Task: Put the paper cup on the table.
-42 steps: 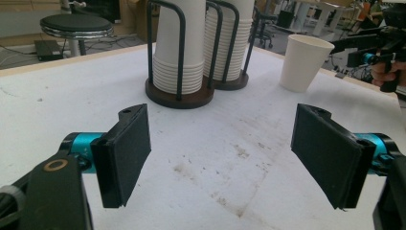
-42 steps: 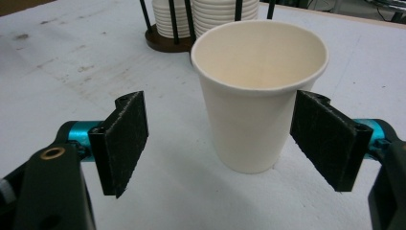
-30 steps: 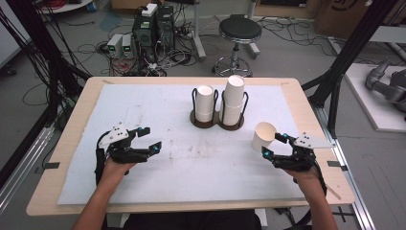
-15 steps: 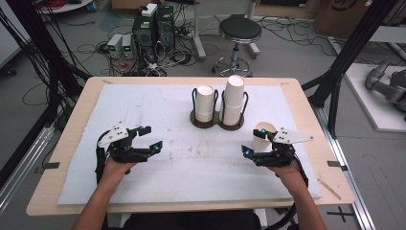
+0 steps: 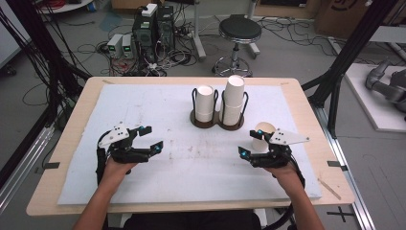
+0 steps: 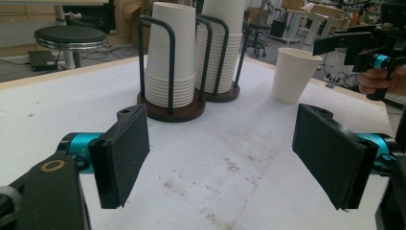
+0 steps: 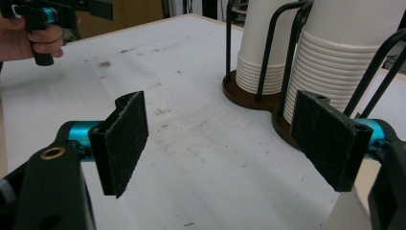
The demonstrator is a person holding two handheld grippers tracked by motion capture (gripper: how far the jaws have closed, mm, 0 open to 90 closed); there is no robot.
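Observation:
Two stacks of white paper cups, a shorter one and a taller one, stand in a dark wire holder at the table's middle back. A single white cup stands upright on the white mat, right of the holder. My right gripper is open just in front of that cup, jaws pointing left; the cup's side shows low beside its right jaw. My left gripper is open at the left of the mat with nothing between its jaws. It faces the holder and the single cup.
The white mat covers most of the wooden table. A round stool and computer boxes stand on the floor behind the table. Black frame legs rise at both sides.
My right gripper has swung left and turned toward the table's middle, away from the single cup, which stands in about the same spot. The left gripper has not moved.

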